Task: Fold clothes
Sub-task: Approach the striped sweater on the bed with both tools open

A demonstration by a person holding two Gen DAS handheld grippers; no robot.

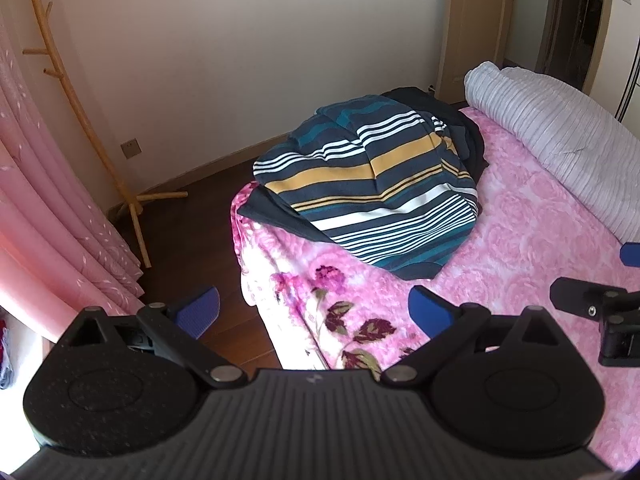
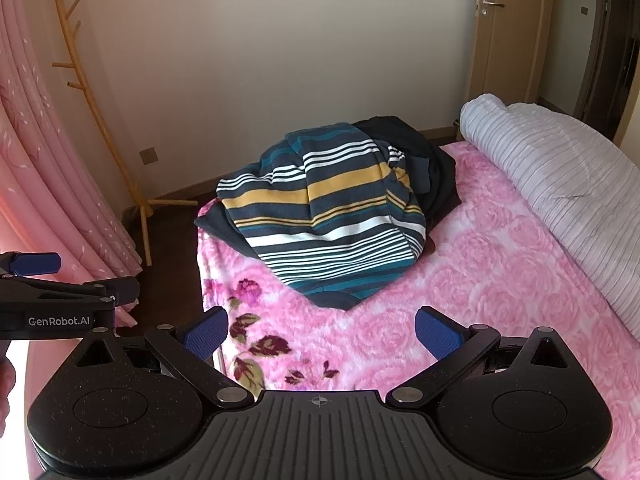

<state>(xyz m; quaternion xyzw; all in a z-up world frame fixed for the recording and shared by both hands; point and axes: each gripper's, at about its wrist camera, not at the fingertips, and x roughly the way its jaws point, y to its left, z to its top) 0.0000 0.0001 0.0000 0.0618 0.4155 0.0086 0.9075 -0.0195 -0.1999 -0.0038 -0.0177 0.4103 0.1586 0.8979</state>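
A striped garment in teal, navy, white and yellow lies heaped on a pile of dark clothes at the far corner of the bed. My left gripper hangs open over the bed's near corner, well short of the pile, nothing between its blue pads. My right gripper is open too, above the pink blanket, empty. Each gripper shows at the edge of the other's view: the right one, the left one.
A pink floral blanket covers the bed. A rolled white quilt lies along its right side. Left of the bed are dark wood floor, a wooden coat stand and pink curtains. A door stands far right.
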